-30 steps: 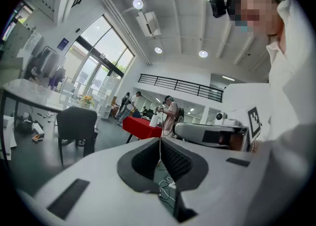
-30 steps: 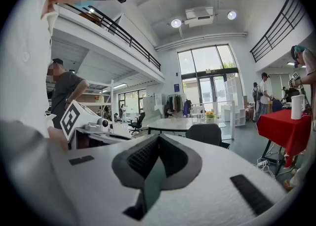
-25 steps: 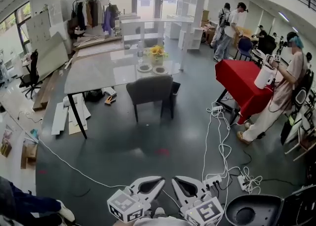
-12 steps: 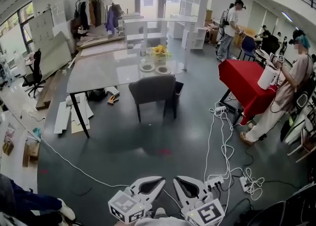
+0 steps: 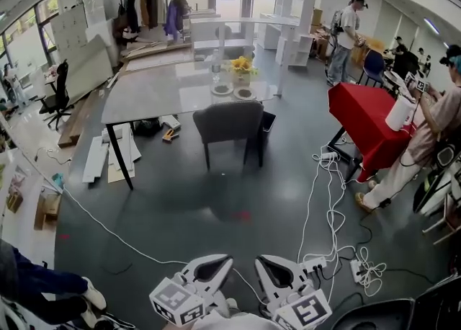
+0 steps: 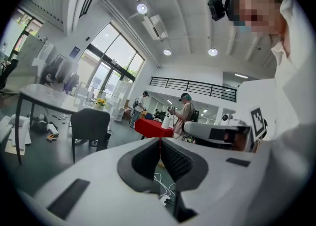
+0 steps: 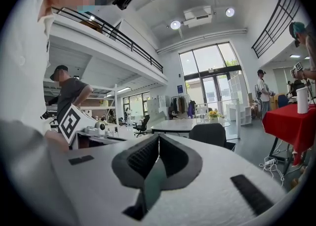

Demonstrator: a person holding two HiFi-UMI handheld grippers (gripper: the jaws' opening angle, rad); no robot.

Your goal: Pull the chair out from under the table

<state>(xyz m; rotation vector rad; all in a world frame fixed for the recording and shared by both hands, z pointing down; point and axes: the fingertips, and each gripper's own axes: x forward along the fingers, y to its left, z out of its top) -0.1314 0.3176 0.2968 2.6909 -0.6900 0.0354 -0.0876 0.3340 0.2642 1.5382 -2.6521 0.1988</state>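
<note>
A dark grey chair stands tucked at the near edge of a long grey table, far across the floor; it also shows as the chair in the left gripper view and the chair in the right gripper view. Both grippers hang at the bottom of the head view, side by side and well short of the chair. My left gripper is shut with nothing between its jaws. My right gripper is shut and empty too. On the table stand yellow flowers and two plates.
A red-draped table stands right, with a person beside it. White cables and power strips trail over the dark floor at right; another cable runs left. Boards lie under the table's left end. A shoe shows bottom left.
The head view has shifted slightly, so the chair and table sit a little lower and further right in frame. Both grippers stay low, shut and in much the same spot.
</note>
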